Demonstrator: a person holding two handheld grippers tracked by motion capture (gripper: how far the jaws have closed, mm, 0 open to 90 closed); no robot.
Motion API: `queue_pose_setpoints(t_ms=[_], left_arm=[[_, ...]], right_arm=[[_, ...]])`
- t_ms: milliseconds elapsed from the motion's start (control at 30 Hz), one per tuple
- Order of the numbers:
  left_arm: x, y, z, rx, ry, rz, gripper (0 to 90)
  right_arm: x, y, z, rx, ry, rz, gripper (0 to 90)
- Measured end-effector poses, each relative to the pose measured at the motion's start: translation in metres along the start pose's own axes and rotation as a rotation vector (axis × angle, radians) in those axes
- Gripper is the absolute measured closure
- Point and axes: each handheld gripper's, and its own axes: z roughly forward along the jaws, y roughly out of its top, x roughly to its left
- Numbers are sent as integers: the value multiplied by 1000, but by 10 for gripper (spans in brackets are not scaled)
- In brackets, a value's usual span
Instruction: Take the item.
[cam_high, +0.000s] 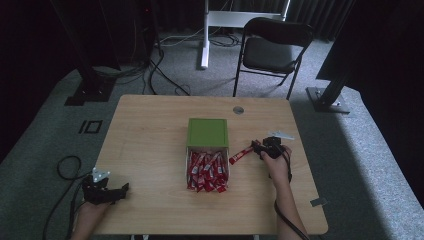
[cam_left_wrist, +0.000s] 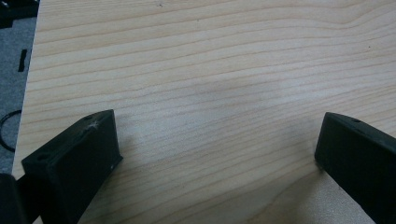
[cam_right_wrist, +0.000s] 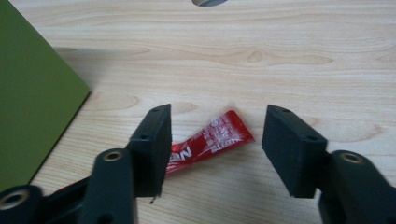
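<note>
A single red sachet (cam_high: 240, 155) lies on the wooden table (cam_high: 150, 130) just right of a box. My right gripper (cam_high: 257, 145) is at its right end, jaws open. In the right gripper view the sachet (cam_right_wrist: 219, 137) lies flat on the wood between the open jaws of that gripper (cam_right_wrist: 217, 117), partly hidden behind the left jaw, and neither pad touches it. The box has a green lid (cam_high: 207, 132) over its far half, and its near half holds a heap of several red sachets (cam_high: 207, 172). My left gripper (cam_high: 124, 188) rests open at the table's near left corner, over bare wood (cam_left_wrist: 217, 123).
A cable hole (cam_high: 238, 110) sits in the table's far edge. The green lid's edge (cam_right_wrist: 32, 102) is close on the left of my right gripper. Beyond the table stand a black folding chair (cam_high: 272, 50), a white stand leg (cam_high: 205, 35) and black frame posts. A cable loop (cam_high: 67, 167) lies on the floor.
</note>
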Motion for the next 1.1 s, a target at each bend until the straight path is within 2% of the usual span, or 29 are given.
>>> queue_pose_setpoints(t_ms=[100,167,333,500,700,967,1100], left_arm=[[0,0,0,0,0,0,7],[0,0,0,0,0,0,7],[0,0,0,0,0,0,7],[0,0,0,0,0,0,7],[0,0,0,0,0,0,7],[0,0,0,0,0,0,7],[0,0,0,0,0,0,7]], right_arm=[[-1,2,-3,-17,-5,8,342],[-1,3,-5,-9,-8,3,314],[-4,0,-12,-5,-19,11,272],[-8,-6,-19,-3,-51,8,216],[-9,-13,-30,12,-66,-39,193],[-13,-25,-52,2,-103,-59,182],[-16,-31,-58,21,-113,-83,182]])
